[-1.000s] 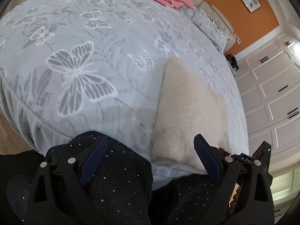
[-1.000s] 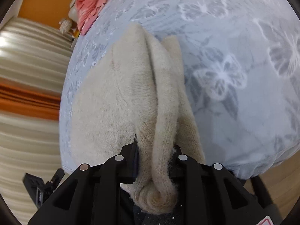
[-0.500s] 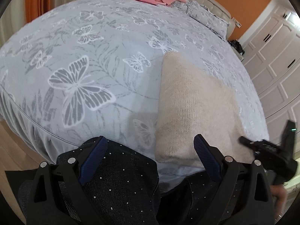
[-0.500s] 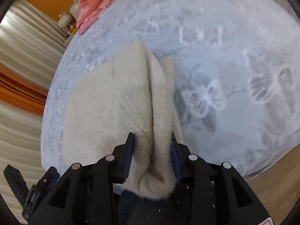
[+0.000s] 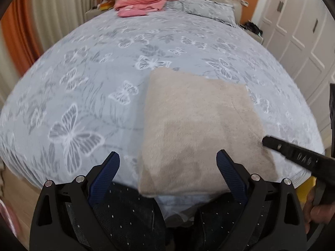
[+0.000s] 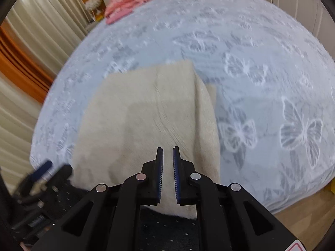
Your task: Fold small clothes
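Observation:
A beige knitted garment [image 5: 199, 129] lies folded flat at the near edge of the bed; in the right wrist view the garment [image 6: 146, 121] shows a folded flap along its right side. My left gripper [image 5: 167, 161] is open and empty, hovering over the garment's near edge. My right gripper [image 6: 168, 156] has its jaws nearly together with nothing between them, just above the garment's near part. The right gripper also shows at the right of the left wrist view [image 5: 293, 154].
The bed [image 5: 104, 67] has a grey butterfly-print cover. Pink clothes [image 5: 142, 2] lie at the far end by pillows [image 5: 209, 8]. Curtains [image 6: 31, 41] hang on the left, white wardrobe doors [image 5: 303, 31] on the right. My dark trousers [image 5: 125, 215] are at the bed's edge.
My right gripper let go of the beige garment's bunched edge and narrowed to a small gap. The garment now lies flat. Both cameras tilted up and back; the left gripper stayed open.

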Tool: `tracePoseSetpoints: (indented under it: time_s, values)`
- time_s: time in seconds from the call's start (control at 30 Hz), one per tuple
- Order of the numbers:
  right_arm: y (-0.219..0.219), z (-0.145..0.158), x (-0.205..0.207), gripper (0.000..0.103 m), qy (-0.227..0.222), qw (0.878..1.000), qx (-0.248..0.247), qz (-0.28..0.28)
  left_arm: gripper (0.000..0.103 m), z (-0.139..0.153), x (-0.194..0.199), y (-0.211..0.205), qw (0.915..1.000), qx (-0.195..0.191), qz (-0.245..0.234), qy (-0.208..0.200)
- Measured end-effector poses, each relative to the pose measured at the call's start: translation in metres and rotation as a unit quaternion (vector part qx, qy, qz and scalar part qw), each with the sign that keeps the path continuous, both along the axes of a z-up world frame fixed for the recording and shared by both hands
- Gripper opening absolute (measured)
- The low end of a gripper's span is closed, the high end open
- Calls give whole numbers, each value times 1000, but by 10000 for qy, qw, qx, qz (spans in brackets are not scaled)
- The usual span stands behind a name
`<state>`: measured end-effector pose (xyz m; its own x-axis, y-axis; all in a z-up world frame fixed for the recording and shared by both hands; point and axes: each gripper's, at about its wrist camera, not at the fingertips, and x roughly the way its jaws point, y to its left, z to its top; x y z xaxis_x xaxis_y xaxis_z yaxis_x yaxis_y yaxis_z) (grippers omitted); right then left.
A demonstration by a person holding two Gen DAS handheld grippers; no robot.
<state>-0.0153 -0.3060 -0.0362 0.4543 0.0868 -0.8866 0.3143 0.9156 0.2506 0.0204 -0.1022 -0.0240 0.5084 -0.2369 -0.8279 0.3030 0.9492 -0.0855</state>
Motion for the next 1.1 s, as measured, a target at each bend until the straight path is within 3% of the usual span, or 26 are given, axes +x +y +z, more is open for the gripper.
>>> tracePoseSetpoints:
  time_s: [0.13, 0.2, 0.27, 0.37, 0.43, 0.57, 0.7, 0.83, 0.93, 1.0, 1.1]
  values:
    - [8, -36, 3, 5, 566, 9976, -358, 150, 91, -23, 14, -14, 9977, 583, -46, 336]
    - [14, -41, 6, 5, 653, 9960, -548, 254, 91, -53, 26, -15, 9918, 911, 19, 901]
    - [17, -39, 10, 5, 725, 9946, -661, 349, 93, -72, 32, -7, 9881, 852, 157, 1270]
    - [12, -31, 7, 5, 637, 9961, -512, 328, 94, -78, 40, 11, 9847, 351, 367, 1666]
    - [1, -16, 3, 6, 431, 9989, -160, 133, 93, -67, 40, 15, 9851, 271, 356, 1660]
    - [-8, 21, 14, 9, -36, 9999, -19, 130, 91, -13, 42, 11, 9954, 88, 165, 936]
    - [-11, 33, 48, 8, -190, 9994, 162, 246, 91, 3, 69, -12, 9973, 79, 110, 715]
    - [-13, 6, 83, 8, 216, 9991, -57, 356, 91, -19, 98, -34, 9955, 486, 80, 814]
    - [-24, -47, 92, 3, 905, 9952, -280, 247, 93, -54, 113, -43, 9875, 896, 58, 1295]
    - [-32, -57, 85, 2, 611, 9980, -60, 156, 94, -68, 112, -40, 9867, 723, 81, 1456]
    - [-42, -59, 83, 1, 560, 9979, 326, 29, 98, -72, 111, -39, 9876, 690, 60, 1410]
